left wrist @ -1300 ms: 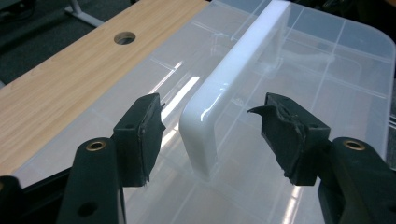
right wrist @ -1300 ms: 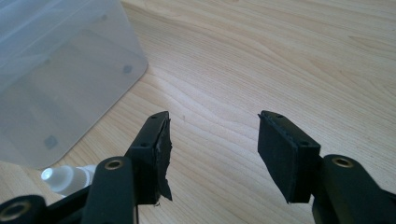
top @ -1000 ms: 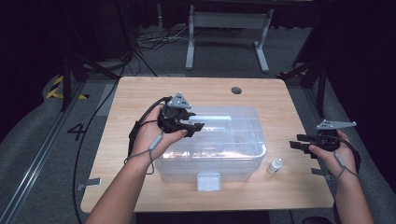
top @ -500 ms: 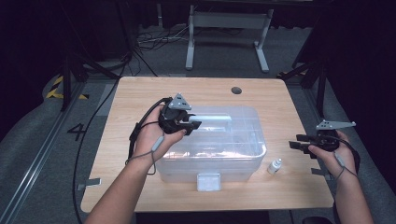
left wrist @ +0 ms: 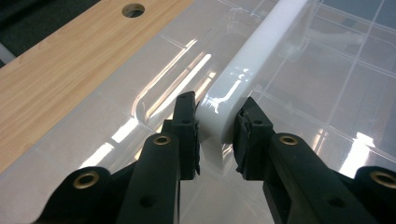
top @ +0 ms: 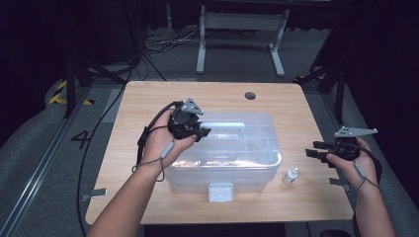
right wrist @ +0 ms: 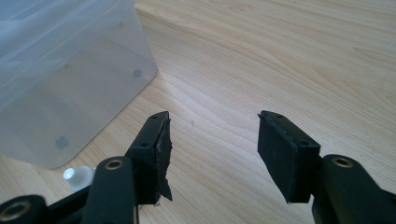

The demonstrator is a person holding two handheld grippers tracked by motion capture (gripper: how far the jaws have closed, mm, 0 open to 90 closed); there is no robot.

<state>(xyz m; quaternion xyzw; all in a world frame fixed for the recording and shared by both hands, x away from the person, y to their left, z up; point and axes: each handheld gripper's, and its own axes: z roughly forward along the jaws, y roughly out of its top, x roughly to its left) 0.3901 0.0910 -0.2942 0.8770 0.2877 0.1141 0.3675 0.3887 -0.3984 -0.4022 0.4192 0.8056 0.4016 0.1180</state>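
The left gripper (left wrist: pixel 215 133) has just been closing its jaws, and now both pads press on the end of the white handle (left wrist: pixel 252 70) between them. The right gripper (right wrist: pixel 212 154) holds its jaws wide with nothing in them.

The handle sits on top of the lid (top: pixel 257 133) of a see-through box (top: pixel 222 170) in the middle of the table (top: pixel 148 98). The grab looks done. Lifting the lid is still to come, I think, since it lies flat on the box.

A small white bottle (top: pixel 290 175) stands just beside the box, near the right gripper. The table is light wood with a round hole (top: pixel 250 95). Around it the room is dark, with cables (top: pixel 158 42) on a grey floor (top: pixel 39 148).
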